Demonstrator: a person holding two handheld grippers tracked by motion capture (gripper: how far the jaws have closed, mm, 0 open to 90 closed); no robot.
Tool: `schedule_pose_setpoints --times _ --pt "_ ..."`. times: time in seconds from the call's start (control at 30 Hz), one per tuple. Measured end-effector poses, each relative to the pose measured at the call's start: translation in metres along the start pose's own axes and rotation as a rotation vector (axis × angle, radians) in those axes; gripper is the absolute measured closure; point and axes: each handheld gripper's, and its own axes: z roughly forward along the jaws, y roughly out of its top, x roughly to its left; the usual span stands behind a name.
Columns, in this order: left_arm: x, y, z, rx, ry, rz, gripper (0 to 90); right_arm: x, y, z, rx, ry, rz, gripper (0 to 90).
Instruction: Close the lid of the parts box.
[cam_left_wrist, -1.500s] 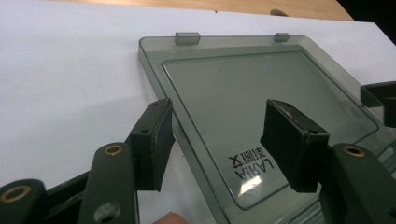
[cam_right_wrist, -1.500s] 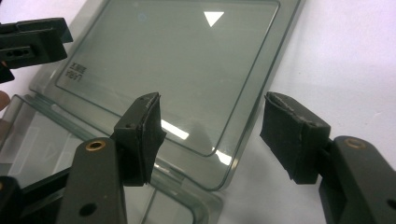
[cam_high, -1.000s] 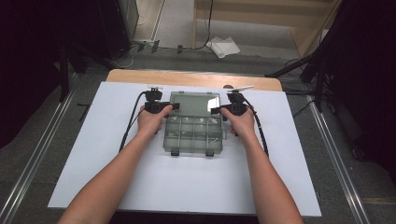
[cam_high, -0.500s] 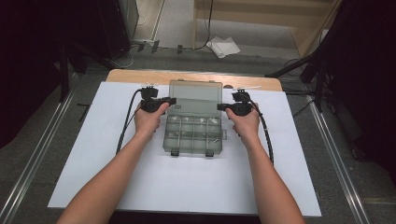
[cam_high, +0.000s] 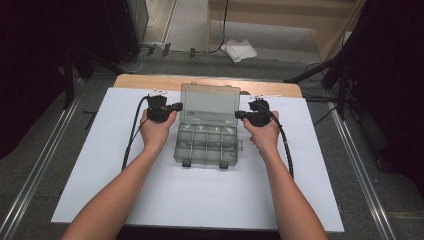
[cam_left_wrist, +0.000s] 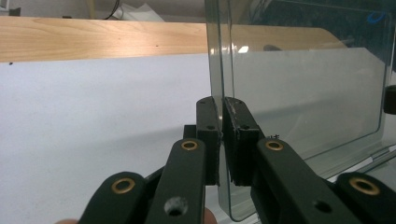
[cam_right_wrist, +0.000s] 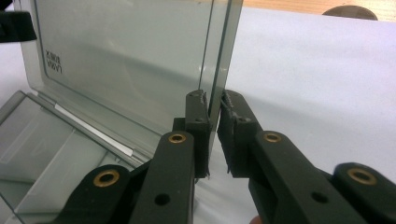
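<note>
A clear smoky plastic compartment box (cam_high: 206, 145) sits at the centre of the white-covered worktop (cam_high: 100, 200), its hinged transparent lid (cam_high: 210, 102) raised at the box's 12 o'clock side. The left tongs (cam_high: 177, 106) (cam_left_wrist: 220, 135), at the lid's 9 o'clock edge, are pinched tight on that edge. The right tongs (cam_high: 239, 115) (cam_right_wrist: 212, 135), at its 3 o'clock edge, straddle the rim almost closed; one jaw touches, with a thin gap at the other.
</note>
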Motion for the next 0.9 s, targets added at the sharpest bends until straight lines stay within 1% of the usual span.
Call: schedule_pose_setpoints --times 0.07,0.1,0.13,0.17,0.2,0.27,0.3,0.4,0.53,0.6,0.67,0.7,0.77,0.83,0.87,0.9 --pt "0.000 -0.001 0.000 -0.009 -0.006 -0.006 85.5 -0.001 0.001 -0.002 0.005 0.012 -0.011 81.7" --pt "-0.001 -0.001 0.000 -0.014 -0.004 -0.008 85.6 -0.002 0.002 -0.002 0.004 0.014 -0.008 80.1" --pt "-0.003 -0.002 0.000 -0.019 0.002 -0.009 85.6 -0.003 0.003 -0.003 -0.001 0.017 -0.002 78.6" --pt "-0.004 -0.002 0.000 -0.020 0.008 -0.005 85.6 -0.004 0.005 -0.003 -0.010 0.032 0.007 76.9" --pt "-0.005 -0.002 -0.001 -0.022 0.010 -0.001 85.7 -0.005 0.008 -0.004 -0.009 0.036 0.020 75.9" --pt "-0.006 -0.003 -0.001 -0.030 0.015 -0.007 85.7 -0.006 0.014 -0.005 -0.004 0.027 0.016 75.2" --pt "-0.006 -0.003 -0.002 -0.029 0.020 -0.003 85.7 -0.006 0.017 -0.005 -0.002 0.026 0.011 74.7" --pt "-0.006 -0.005 -0.003 -0.036 0.020 -0.013 85.6 -0.005 0.026 -0.006 0.001 0.029 0.012 74.4" --pt "-0.005 -0.006 -0.005 -0.039 0.022 -0.010 85.5 -0.004 0.035 -0.005 0.000 0.024 0.006 76.4" --pt "-0.004 -0.006 -0.005 -0.042 0.012 -0.012 85.4 -0.003 0.037 -0.004 0.003 0.018 0.005 77.5" --pt "-0.001 -0.007 -0.006 -0.041 0.000 -0.017 85.3 -0.004 0.037 -0.004 -0.002 0.026 0.015 80.0" --pt "0.000 -0.007 -0.006 -0.044 -0.010 -0.021 85.2 -0.004 0.037 -0.005 -0.006 0.018 0.015 83.6" --pt "0.001 -0.007 -0.007 -0.043 -0.016 -0.019 85.0 -0.005 0.035 -0.005 -0.016 0.029 0.019 84.2" --pt "0.002 -0.007 -0.008 -0.043 -0.033 -0.032 84.4 -0.004 0.034 -0.006 -0.020 0.027 0.014 84.3" --pt "0.004 -0.006 -0.009 -0.042 -0.047 -0.036 83.7 -0.004 0.034 -0.006 -0.030 0.024 0.010 84.4" --pt "0.006 -0.005 -0.010 -0.048 -0.064 -0.035 80.5 -0.003 0.033 -0.006 -0.032 0.025 0.011 84.5"
